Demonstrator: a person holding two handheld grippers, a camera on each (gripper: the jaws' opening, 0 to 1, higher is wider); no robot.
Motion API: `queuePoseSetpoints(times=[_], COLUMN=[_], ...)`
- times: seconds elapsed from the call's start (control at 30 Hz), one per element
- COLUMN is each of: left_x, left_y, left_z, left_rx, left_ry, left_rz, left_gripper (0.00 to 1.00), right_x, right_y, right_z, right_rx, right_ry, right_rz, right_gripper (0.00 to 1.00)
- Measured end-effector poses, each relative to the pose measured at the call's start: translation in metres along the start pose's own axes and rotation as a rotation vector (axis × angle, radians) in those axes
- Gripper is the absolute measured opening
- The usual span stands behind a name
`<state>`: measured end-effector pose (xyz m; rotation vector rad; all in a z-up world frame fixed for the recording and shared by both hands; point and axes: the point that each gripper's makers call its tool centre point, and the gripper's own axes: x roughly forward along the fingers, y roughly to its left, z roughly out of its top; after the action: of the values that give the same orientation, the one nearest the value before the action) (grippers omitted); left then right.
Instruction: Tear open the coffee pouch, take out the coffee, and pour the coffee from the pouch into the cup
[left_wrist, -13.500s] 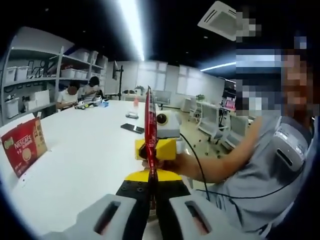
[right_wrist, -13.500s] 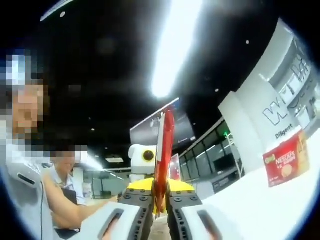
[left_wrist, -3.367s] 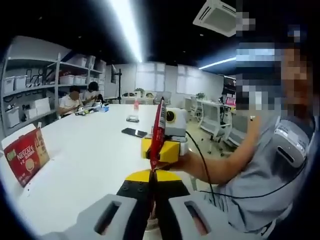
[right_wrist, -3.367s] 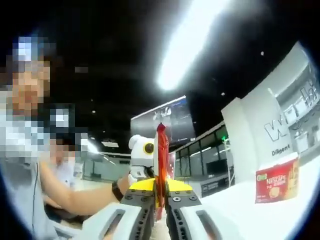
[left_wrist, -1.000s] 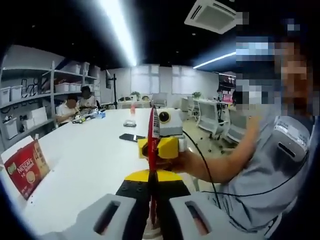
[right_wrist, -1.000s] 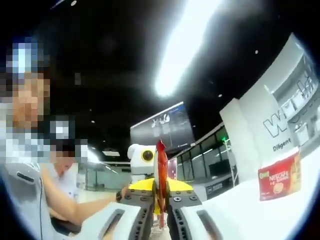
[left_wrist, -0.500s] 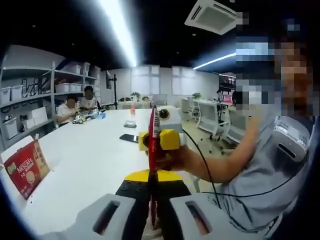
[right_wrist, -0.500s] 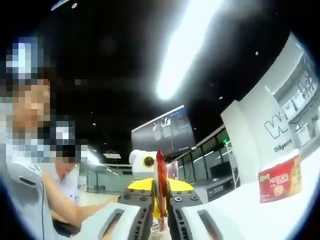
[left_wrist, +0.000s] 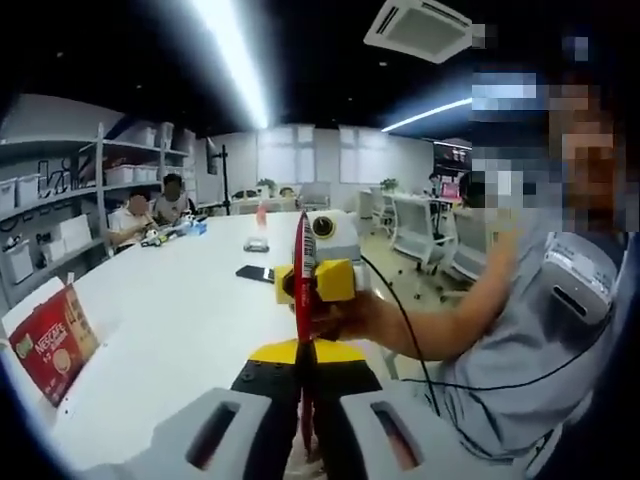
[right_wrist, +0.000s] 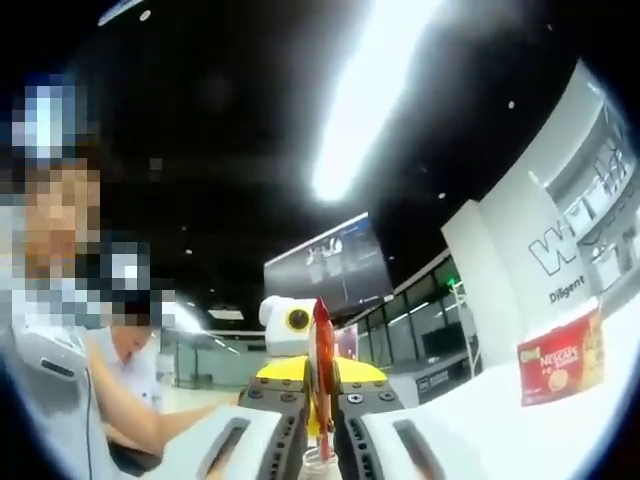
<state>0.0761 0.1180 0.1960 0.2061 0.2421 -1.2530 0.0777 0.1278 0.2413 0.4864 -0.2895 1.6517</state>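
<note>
the coffee pouch (right_wrist: 321, 345) now rises less far above the right gripper (right_wrist: 320, 420) than 13.5 s ago, and a cup rim (right_wrist: 318, 462) shows below.

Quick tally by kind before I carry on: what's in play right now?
Coffee pouch: 1
Grippers: 2, left gripper and right gripper
Red Nescafe box: 1
Phone on the white table: 1
Total: 5

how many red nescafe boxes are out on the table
1. The red Nescafe box stands on the white table, at the left of the left gripper view and at the right of the right gripper view. Others may sit out of frame.
</note>
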Motion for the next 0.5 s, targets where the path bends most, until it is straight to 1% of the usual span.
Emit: queuePoseSetpoints(times=[0.17,0.37,0.43,0.5], left_x=[0.0003,-0.0002,0.0001,-0.0011], left_y=[0.0017,0.0022,0.0036,0.0059], left_z=[-0.0059,-0.0038,-0.0029,-0.0018], left_rx=[-0.010,-0.021,-0.021,-0.009], left_ry=[0.015,-0.020,-0.038,-0.045], left_rz=[0.004,-0.001,0.000,0.017], left_gripper=[0.04,0.05,0.07,0.09], right_x=[-0.0007,0.0015,0.0017,0.0016], right_y=[0.0002,0.0010,-0.0008,-0.0029], right_z=[-0.0049,-0.0030,-0.0015,-0.0005], right_rx=[-0.007,-0.029,-0.042,-0.049], right_ry=[0.016,0.028,0.029,0.026], right_rz=[-0.010,-0.021,-0.032,-0.044], right_gripper=[0.08,0.08,0.08,0.08])
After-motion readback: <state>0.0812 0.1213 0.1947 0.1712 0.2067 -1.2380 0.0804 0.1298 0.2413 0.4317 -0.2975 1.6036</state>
